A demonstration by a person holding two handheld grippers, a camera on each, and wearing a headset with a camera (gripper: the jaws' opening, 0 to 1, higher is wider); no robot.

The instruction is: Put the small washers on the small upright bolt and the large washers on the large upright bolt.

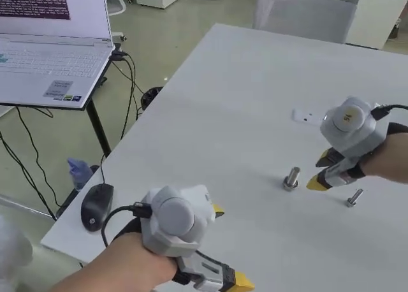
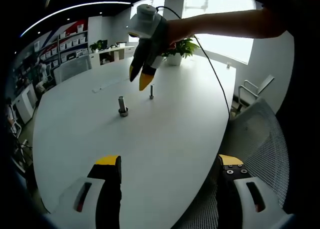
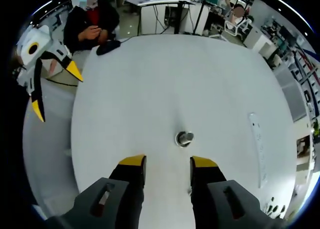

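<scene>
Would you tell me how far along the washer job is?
Done: large bolt and small bolt stand upright; whether washers ring their bases is too small to tell. In hand: nothing, left gripper and right gripper both open, the right near the large bolt. Remaining: cannot judge.

Two silver bolts stand upright and apart on a white table (image 1: 242, 101): the large bolt (image 1: 291, 178), thick with a wider base flat on the surface, and the small bolt (image 1: 354, 197), slim, near it to the right in the head view.
</scene>
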